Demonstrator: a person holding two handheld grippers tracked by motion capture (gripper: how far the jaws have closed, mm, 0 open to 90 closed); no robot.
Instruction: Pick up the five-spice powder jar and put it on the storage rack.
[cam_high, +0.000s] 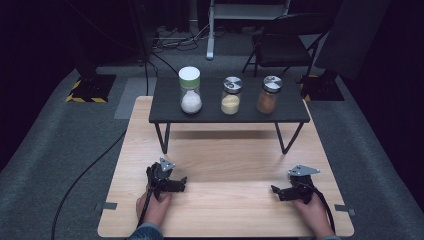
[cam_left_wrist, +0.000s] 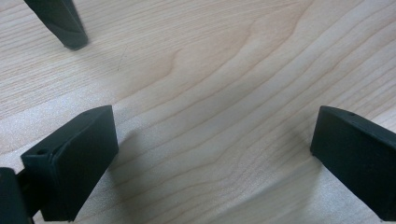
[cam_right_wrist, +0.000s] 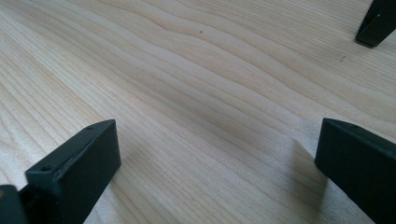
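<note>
Table: a light wooden table (cam_high: 225, 200) whose near edge runs along the bottom of the high view, with grey carpet all round it.
Shelf: a low black shelf (cam_high: 227, 112) on thin legs stands across the far half of the table; bare wood lies open under it and in front of it.
Open room: a broad bare stretch of wood lies between the 2 grippers, and another between them and the shelf's front edge.
Left gripper: the left gripper (cam_high: 181, 184) rests on the wood near the table's near left part, held in a hand (cam_high: 154, 207); its jaws stand wide apart with nothing between them.
Right gripper: the right gripper (cam_high: 274, 190) rests near the near right part, held in the other hand (cam_high: 314, 212); its jaws are likewise spread, holding nothing.
Jars: 3 jars stand upright in a row on the shelf, well apart from both grippers: a white-filled jar (cam_high: 190, 90) with a white and green lid at the left, a yellow-filled jar (cam_high: 231, 95) in the middle, an orange-brown jar (cam_high: 268, 94) at the right.
Jars and grippers: the white-filled jar is far beyond the left gripper, the orange-brown jar far beyond the right one.
Left gripper view: wood grain between the spread jaws, and the foot of a shelf leg (cam_left_wrist: 63, 25) at the top left.
Right gripper view: wood grain again, with another shelf foot (cam_right_wrist: 376, 25) at the top right.
High view: shows the jars, shelf top and table edges.
</note>
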